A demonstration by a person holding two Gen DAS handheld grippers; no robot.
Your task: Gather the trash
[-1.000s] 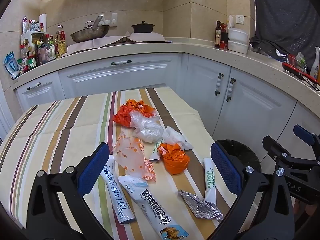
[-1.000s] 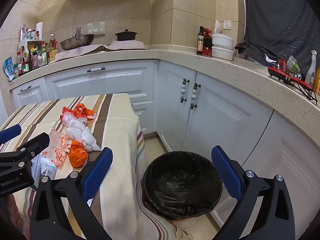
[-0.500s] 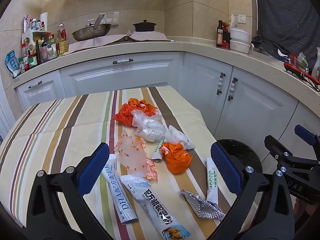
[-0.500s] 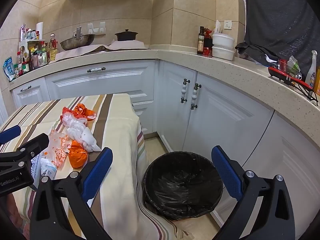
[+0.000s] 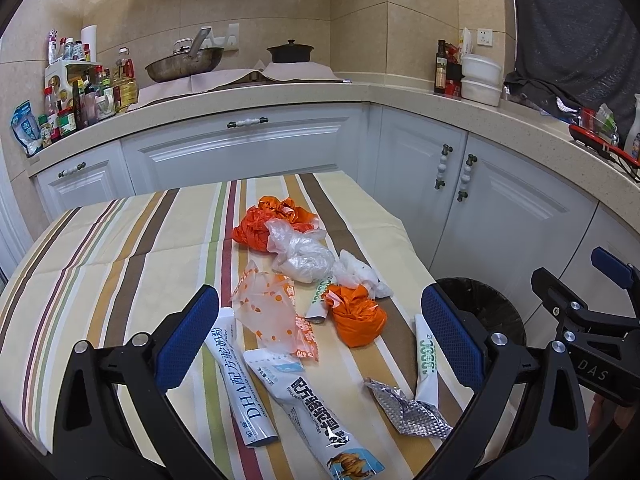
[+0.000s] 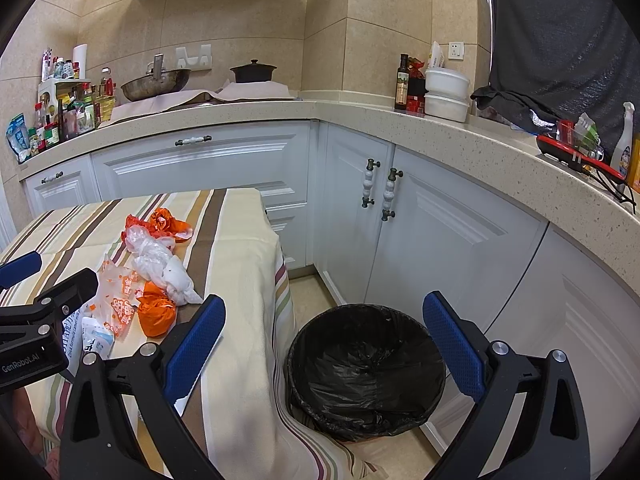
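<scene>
The left gripper (image 5: 320,336) is hovering over the near end of a striped table (image 5: 120,256), its blue-padded jaws spread wide and holding nothing. The right gripper (image 6: 324,344) is hanging beyond the table's right edge, its jaws likewise wide apart and empty, framing a round bin (image 6: 366,368) lined with a black bag that is standing on the floor close against the table's hanging cloth. The placing looks deliberate: one gripper facing the litter, the other facing its destination.

The trash is lying in a loose trail down the middle of the table. At the far end an orange bag (image 5: 264,224) is sitting against a crumpled clear bag (image 5: 302,256). Nearer, a small knotted orange bag (image 5: 356,318) is resting beside a dotted wrapper (image 5: 268,312). Nearest the left gripper, long white sachets (image 5: 240,384) and a scrap of foil (image 5: 408,404) are lying flat. Nothing seems collected yet; the bin appears empty.
</scene>
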